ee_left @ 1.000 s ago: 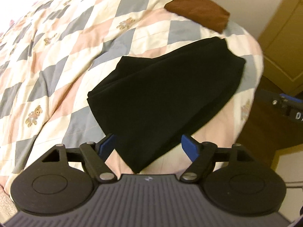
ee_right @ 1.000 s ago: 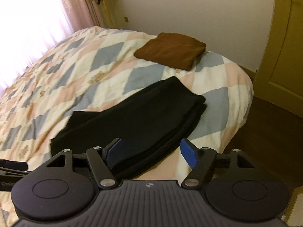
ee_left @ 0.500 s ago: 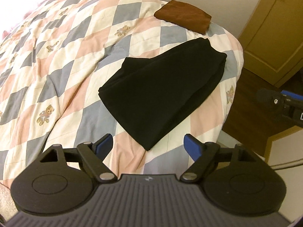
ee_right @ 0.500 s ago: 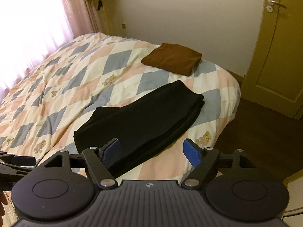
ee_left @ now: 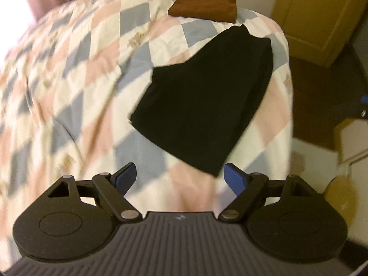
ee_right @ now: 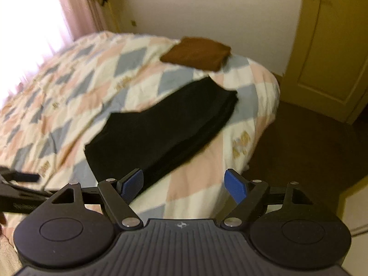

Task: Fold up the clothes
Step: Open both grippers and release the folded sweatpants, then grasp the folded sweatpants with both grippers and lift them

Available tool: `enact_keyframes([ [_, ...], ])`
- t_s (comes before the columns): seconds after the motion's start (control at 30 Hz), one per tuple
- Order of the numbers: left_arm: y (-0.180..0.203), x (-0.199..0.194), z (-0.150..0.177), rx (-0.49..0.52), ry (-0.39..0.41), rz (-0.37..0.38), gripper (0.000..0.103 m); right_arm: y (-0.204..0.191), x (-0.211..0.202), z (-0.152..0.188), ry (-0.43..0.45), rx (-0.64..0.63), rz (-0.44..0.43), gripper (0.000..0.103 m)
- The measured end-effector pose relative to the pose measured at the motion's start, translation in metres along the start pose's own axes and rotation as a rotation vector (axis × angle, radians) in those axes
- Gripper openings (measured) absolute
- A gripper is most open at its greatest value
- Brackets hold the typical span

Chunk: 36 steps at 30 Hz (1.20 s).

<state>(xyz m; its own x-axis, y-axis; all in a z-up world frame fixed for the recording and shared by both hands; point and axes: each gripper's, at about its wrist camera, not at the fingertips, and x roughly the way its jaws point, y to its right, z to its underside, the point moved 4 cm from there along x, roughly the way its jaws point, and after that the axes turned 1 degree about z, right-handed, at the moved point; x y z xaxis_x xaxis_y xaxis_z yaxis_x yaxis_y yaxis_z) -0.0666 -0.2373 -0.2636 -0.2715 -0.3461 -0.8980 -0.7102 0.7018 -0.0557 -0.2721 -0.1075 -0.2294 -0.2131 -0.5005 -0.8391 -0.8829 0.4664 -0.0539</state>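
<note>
- Two grippers show, and both hold nothing.
- Left gripper (ee_left: pixel 179 176) has its blue fingers (ee_left: pixel 125 176) spread wide, with only quilt between them.
- Right gripper (ee_right: pixel 184 182) is opening its jaws a bit more right now, and nothing sits between them.
- Just past the left gripper, at about 1 o'clock in its view, is the near corner of the black garment (ee_left: pixel 202 96). It lies flat on the bed (ee_left: pixel 69 69), already folded into a long strip that runs up toward 1 o'clock.
- From the right wrist view the same black garment (ee_right: pixel 161 124) starts near 11 o'clock of that gripper and runs up toward 1 o'clock.
- Farther off, near 12 o'clock, a brown folded garment (ee_left: pixel 203 5) rests by the far edge of the bed, apart from the black one.
- A yellow door (ee_right: pixel 333 46) stands at 2 o'clock.
- I think the step is a pause between folds: the grippers have let go.
- Next, I think, each gripper needs to come down on one end of the black strip and pinch it, so one end can go over the other.
</note>
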Motion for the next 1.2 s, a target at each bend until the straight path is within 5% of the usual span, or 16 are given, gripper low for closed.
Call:
enact_keyframes([
  [0.23,-0.011,0.014,0.008,0.323,0.108,-0.116,0.081,-0.008,0.02,-0.003,-0.057,0.017,0.068,0.08],
  [0.43,0.006,0.055,0.035,0.826,0.25,-0.161,0.081,-0.031,0.041,-0.006,-0.021,-0.057,0.048,0.083],
  [0.6,0.001,0.125,0.076,1.376,0.321,-0.229,0.08,-0.083,0.077,0.035,0.009,-0.318,0.013,0.083],
  [0.77,-0.026,0.194,0.098,1.757,0.381,-0.324,0.08,-0.147,0.117,0.096,0.081,-0.621,-0.019,0.081],
  [0.93,-0.044,0.238,0.106,1.942,0.467,-0.366,0.083,-0.192,0.162,0.133,0.179,-0.857,0.072,0.078],
  [1.07,-0.053,0.247,0.098,1.966,0.527,-0.386,0.089,-0.214,0.199,0.151,0.24,-1.059,0.191,0.072],
  [1.2,-0.059,0.253,0.093,2.046,0.54,-0.385,0.072,-0.213,0.214,0.153,0.247,-1.103,0.24,0.064],
])
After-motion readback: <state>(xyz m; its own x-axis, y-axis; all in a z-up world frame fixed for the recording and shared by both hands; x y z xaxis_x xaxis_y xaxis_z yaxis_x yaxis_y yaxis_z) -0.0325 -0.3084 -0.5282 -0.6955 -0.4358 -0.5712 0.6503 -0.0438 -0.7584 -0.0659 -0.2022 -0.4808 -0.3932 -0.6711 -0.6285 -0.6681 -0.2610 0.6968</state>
